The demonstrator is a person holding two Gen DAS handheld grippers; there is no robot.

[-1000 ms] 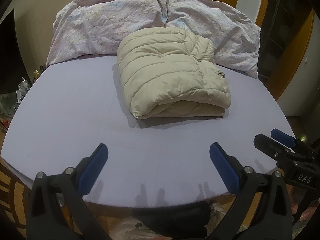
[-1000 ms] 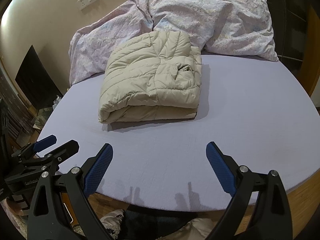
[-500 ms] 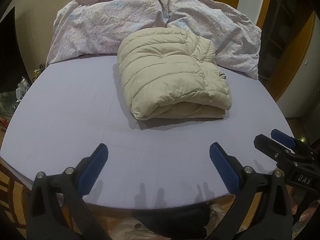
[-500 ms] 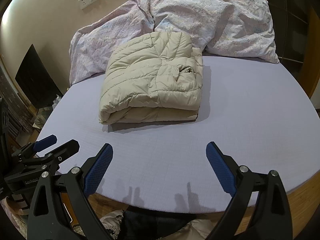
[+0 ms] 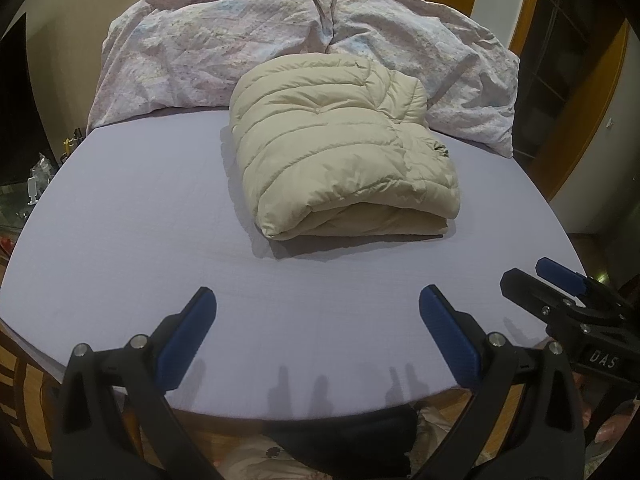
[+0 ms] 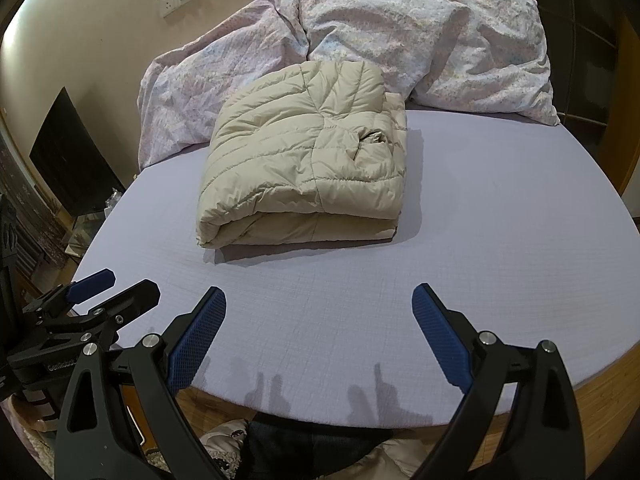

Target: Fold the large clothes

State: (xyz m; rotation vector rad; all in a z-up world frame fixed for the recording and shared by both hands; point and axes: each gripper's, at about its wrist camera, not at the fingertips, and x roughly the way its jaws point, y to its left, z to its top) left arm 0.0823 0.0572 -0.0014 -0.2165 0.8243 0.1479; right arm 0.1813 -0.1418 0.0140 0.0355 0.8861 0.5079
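Observation:
A beige puffer jacket [image 5: 340,148] lies folded into a thick rectangle on the lilac bed [image 5: 140,216]; it also shows in the right wrist view [image 6: 308,160]. My left gripper [image 5: 318,312] is open and empty over the bed's near edge, well short of the jacket. My right gripper [image 6: 319,312] is open and empty over the same edge. Each gripper shows in the other's view: the right one at the far right [image 5: 560,280], the left one at the far left [image 6: 108,288].
A crumpled floral duvet [image 5: 280,40] is heaped along the far side of the bed, touching the jacket's back edge. Dark and light clothes [image 6: 312,448] lie on the floor below the near edge. A wooden door frame [image 5: 580,92] stands at the right.
Both views have shifted slightly; the jacket sits a little lower and nearer in frame. The jaws stay open and empty.

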